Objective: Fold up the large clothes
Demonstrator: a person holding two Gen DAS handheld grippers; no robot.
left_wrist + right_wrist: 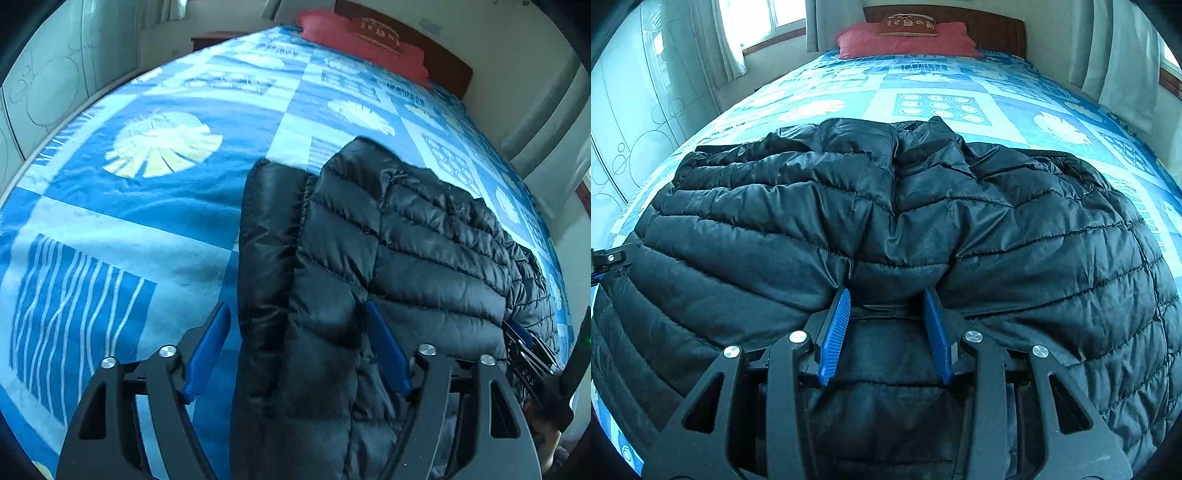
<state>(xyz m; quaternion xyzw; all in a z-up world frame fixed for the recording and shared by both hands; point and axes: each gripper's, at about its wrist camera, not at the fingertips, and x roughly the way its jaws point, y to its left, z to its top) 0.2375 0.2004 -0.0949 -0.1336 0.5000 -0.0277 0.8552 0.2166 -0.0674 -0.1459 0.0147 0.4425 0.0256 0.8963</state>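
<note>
The left gripper (297,325) is pointing steeply down over the bed, its blue fingers (207,350) standing wide apart. The left finger is hanging clear over the blue patterned bedspread (110,221), with a gap showing between it and the cloth, while the right one is lying against the black puffer jacket (369,258). A thick fold of the jacket is running between the two fingers, but they are not clamping it.

The right gripper (886,295) is also tilting downward, its fingers (834,332) standing narrower and pinching a bunched ridge of the jacket (886,206) between them; the fabric is puckering outward from both pads, so the claw is clamped on the jacket.

The jacket is glossy, quilted in horizontal channels, and is lying spread across the near end of the bed, ahead of and to both sides of the right gripper. Far beyond both grippers, a red pillow (905,40) is resting against the wooden headboard (990,26).
</note>
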